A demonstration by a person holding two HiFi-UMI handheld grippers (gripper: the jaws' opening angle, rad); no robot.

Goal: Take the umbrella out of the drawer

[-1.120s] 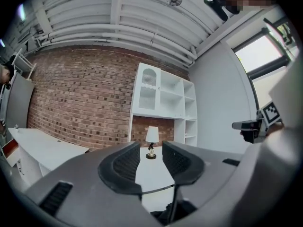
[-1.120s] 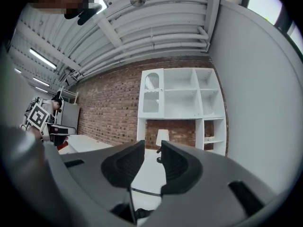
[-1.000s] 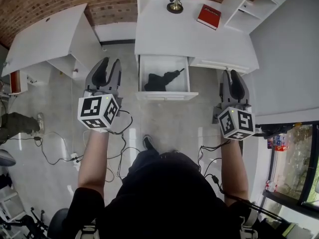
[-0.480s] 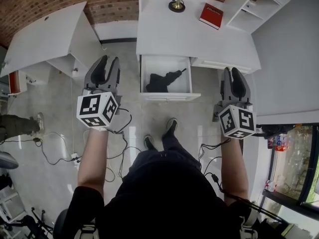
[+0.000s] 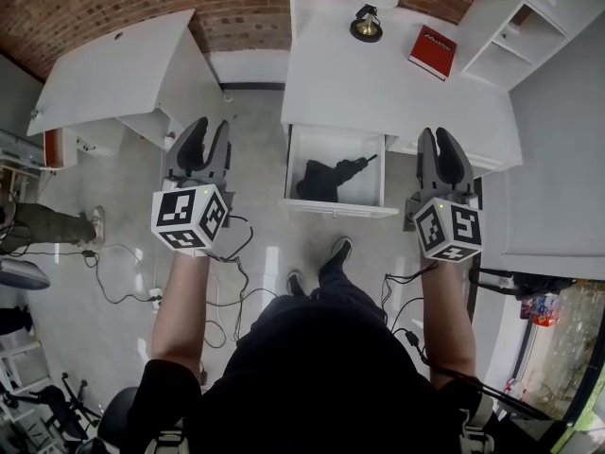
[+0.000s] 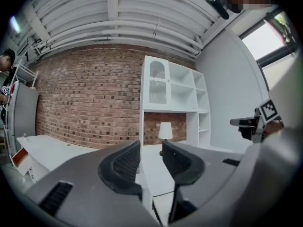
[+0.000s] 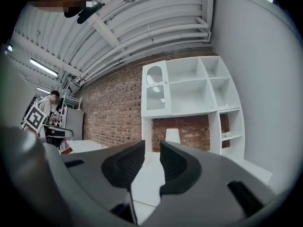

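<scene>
A black folded umbrella (image 5: 331,173) lies inside the open white drawer (image 5: 336,206) of the desk (image 5: 378,83), seen in the head view. My left gripper (image 5: 212,126) hovers to the left of the drawer, above the floor, jaws shut and empty. My right gripper (image 5: 435,135) hovers just right of the drawer, level with its front, jaws close together with nothing between them. In the left gripper view my left gripper (image 6: 151,148) points level at the desk and shelves. The right gripper (image 7: 152,148) also points level at them. The umbrella is hidden in both gripper views.
A lamp (image 5: 367,22) and a red book (image 5: 433,52) sit on the desk. A white shelf unit (image 5: 529,17) stands at the back right, a white table (image 5: 113,74) at the left. Cables (image 5: 227,253) trail on the floor by the person's feet (image 5: 336,253).
The person has stepped toward the desk and both feet now show. Both grippers moved forward, and the right one now reaches level with the drawer front. The jaws look the same.
</scene>
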